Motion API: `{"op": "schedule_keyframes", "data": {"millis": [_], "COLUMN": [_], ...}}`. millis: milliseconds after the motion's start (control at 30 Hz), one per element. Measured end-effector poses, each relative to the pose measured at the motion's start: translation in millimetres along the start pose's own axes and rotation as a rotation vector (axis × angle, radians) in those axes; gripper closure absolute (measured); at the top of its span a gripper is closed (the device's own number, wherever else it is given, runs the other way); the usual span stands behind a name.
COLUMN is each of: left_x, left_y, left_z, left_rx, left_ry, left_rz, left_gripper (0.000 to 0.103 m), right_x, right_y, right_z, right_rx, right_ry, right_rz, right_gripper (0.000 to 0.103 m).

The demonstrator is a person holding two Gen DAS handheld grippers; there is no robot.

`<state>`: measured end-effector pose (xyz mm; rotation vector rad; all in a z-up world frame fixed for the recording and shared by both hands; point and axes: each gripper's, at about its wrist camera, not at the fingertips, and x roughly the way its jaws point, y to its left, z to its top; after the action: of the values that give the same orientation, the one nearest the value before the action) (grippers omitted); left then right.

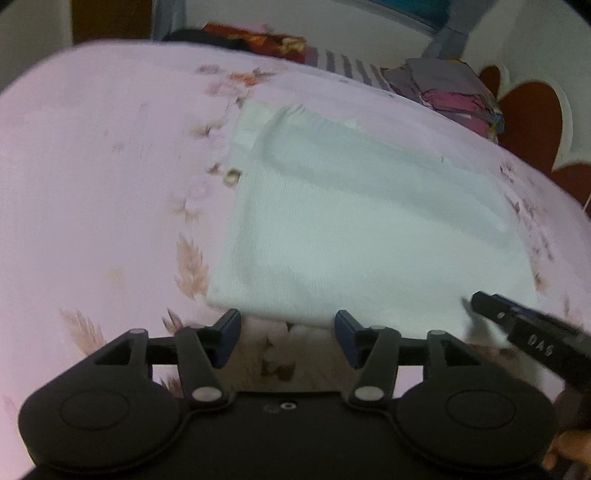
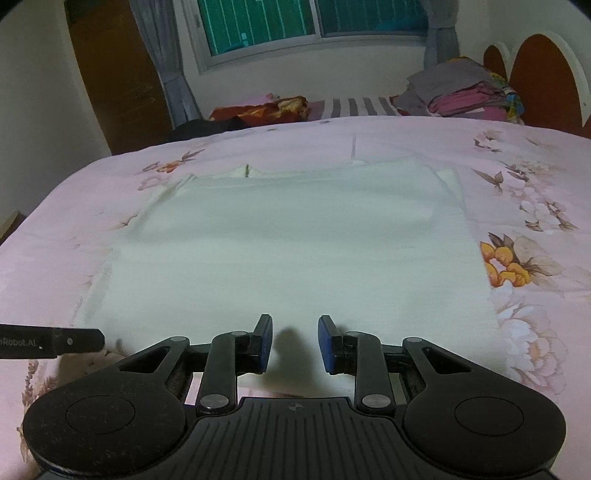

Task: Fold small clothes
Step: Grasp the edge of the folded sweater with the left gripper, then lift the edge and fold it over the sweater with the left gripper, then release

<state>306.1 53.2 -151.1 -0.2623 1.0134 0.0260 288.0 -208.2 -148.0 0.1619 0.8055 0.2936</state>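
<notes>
A small white garment (image 1: pixel 351 221) lies flat on the pink floral bedsheet (image 1: pixel 92 184), folded into a rough rectangle. It also shows in the right wrist view (image 2: pixel 295 240). My left gripper (image 1: pixel 287 338) is open and empty, just short of the garment's near edge, toward its left corner. My right gripper (image 2: pixel 295 343) is open and empty over the garment's near edge, near the middle. The right gripper's finger (image 1: pixel 517 325) shows at the lower right of the left wrist view. The left gripper's finger (image 2: pixel 55 341) shows at the left of the right wrist view.
A stack of folded clothes (image 2: pixel 461 92) sits at the far right by the brown headboard (image 2: pixel 535 66). A red patterned blanket (image 2: pixel 266 107) and a dark item lie at the far edge. A window (image 2: pixel 314 18) and curtains are behind.
</notes>
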Motion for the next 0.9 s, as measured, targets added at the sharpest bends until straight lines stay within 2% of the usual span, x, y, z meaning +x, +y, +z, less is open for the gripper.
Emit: {"op": "schedule_keyframes", "data": {"millis": [167, 300, 500, 633, 667, 700, 733, 767, 800, 867, 900], "left_x": [10, 24, 41, 50, 53, 53, 54, 55, 57, 61, 63], "left_y": [22, 38, 43, 38, 38, 37, 38, 38, 40, 43, 45], "left_z": [-5, -7, 3, 11, 12, 13, 12, 13, 13, 13, 13], "left_rx": [-0.198, -0.333, -0.429, -0.459, -0.473, -0.486, -0.499, -0.514, -0.534, -0.572, -0.579], "left_ry": [0.054, 0.021, -0.054, -0.113, -0.131, -0.144, -0.156, -0.168, -0.174, -0.177, -0.178], "left_rz": [-0.119, -0.189, -0.250, -0.265, -0.268, -0.270, -0.264, -0.253, -0.246, -0.234, -0.229], "left_gripper": [0.048, 0.048, 0.036, 0.035, 0.036, 0.038, 0.045, 0.056, 0.061, 0.080, 0.084], "right_x": [2, 8, 23, 34, 37, 40, 43, 46, 49, 56, 60], "right_y": [8, 14, 17, 17, 17, 16, 16, 17, 19, 23, 24], "right_z": [0, 2, 7, 21, 26, 30, 34, 38, 42, 48, 50], "right_rx": [-0.005, -0.008, -0.017, -0.034, -0.037, -0.039, -0.042, -0.053, -0.069, -0.107, -0.117], "right_ry": [0.001, 0.006, 0.014, 0.002, -0.005, -0.011, -0.020, -0.030, -0.036, -0.059, -0.063], "right_rz": [0.012, 0.020, 0.030, 0.026, 0.025, 0.027, 0.026, 0.023, 0.018, -0.003, -0.016], "right_gripper": [0.076, 0.076, 0.075, 0.074, 0.069, 0.059, 0.056, 0.056, 0.056, 0.056, 0.056]}}
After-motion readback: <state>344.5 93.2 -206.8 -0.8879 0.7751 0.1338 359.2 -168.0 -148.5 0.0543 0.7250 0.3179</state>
